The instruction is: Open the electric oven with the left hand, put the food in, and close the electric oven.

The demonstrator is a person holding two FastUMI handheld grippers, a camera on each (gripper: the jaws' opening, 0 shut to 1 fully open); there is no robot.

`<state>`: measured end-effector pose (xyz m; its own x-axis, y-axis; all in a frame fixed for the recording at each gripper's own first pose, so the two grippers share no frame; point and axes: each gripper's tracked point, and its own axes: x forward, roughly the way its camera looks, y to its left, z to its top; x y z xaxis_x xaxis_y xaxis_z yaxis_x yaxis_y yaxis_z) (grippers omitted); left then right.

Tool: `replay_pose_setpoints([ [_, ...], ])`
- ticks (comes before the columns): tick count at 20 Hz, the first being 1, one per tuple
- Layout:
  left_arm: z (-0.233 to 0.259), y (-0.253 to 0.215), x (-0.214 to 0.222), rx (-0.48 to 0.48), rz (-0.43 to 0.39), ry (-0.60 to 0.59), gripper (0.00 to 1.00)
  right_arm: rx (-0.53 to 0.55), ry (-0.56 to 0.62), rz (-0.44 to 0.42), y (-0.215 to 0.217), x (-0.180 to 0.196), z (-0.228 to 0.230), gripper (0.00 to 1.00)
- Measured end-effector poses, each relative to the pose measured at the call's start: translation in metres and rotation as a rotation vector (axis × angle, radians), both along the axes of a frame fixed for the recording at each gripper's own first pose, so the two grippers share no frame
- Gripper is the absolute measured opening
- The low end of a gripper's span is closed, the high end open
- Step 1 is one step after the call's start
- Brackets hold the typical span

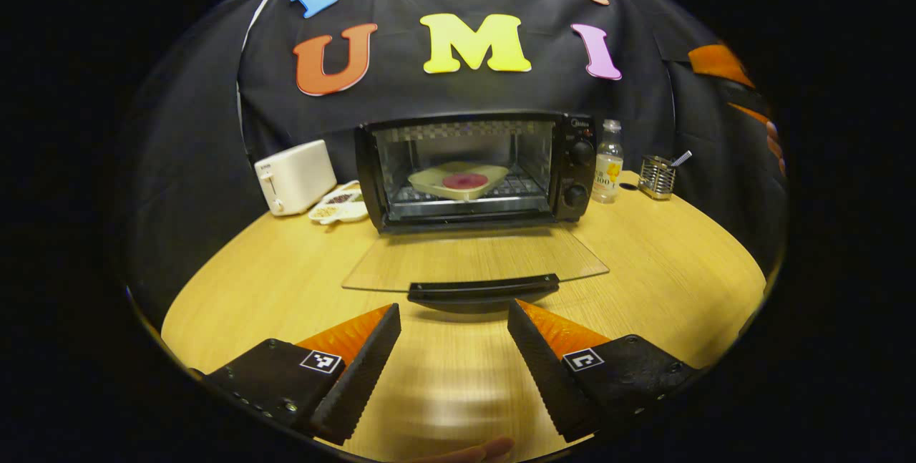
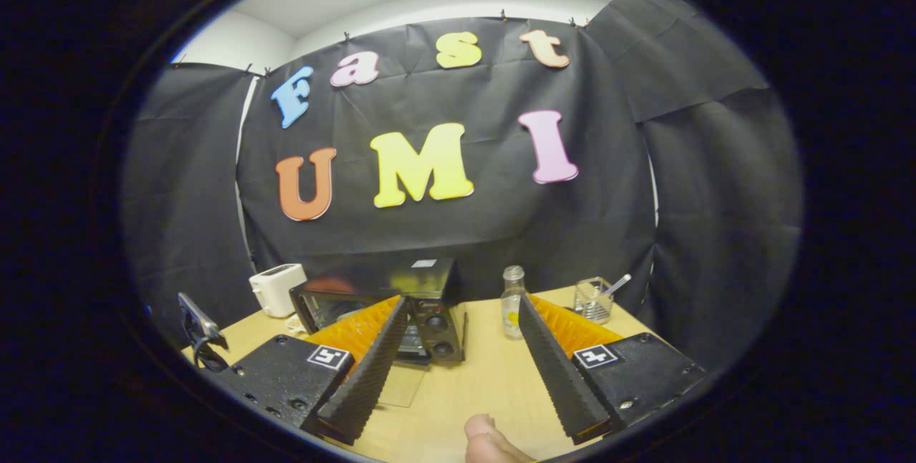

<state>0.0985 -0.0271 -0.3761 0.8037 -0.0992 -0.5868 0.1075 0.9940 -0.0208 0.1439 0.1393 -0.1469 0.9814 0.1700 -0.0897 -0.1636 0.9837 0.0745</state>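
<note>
Left gripper view: oven [image 1: 476, 169] sits at the back of the table [image 1: 680, 262], door [image 1: 476, 259] fully down and lying flat toward the camera, handle bar [image 1: 483, 288] on its near edge. Food is already inside: a plate [image 1: 458, 180] with a dark red disc [image 1: 465, 180] on the rack. Left gripper [image 1: 454, 323] has fingers wide apart, holding nothing, just short of the handle and roughly centred on it. A toaster [image 1: 295, 177] and a snack dish [image 1: 340, 205] stand to the oven's left, a bottle [image 1: 608, 162] and a wire holder [image 1: 657, 177] to its right.

Judgement: closing is what's left. Get under or around the handle bar at its middle, then lift along the hinge arc, not straight forward, or the oven slides back. Ease off near the top so the glass doesn't slam or jolt the plate.

Right gripper view: right gripper [image 2: 458, 359] is raised, angled at the booth wall, fingers spread, empty. Oven [image 2: 401, 305] shows low between and behind its fingers, bottle [image 2: 512, 302] just beside the right one. A thumb [image 2: 486, 438] at the bottom edge. It's well clear of the door's swing; keep it there.
</note>
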Motion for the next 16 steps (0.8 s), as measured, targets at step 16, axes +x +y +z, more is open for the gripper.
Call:
replay_pose_setpoints([
  [16, -0.028, -0.027, 0.023, -0.019, -0.022, 0.125, 0.97, -0.021, -0.102, -0.105, -0.097, -0.016, 0.026, 0.96],
])
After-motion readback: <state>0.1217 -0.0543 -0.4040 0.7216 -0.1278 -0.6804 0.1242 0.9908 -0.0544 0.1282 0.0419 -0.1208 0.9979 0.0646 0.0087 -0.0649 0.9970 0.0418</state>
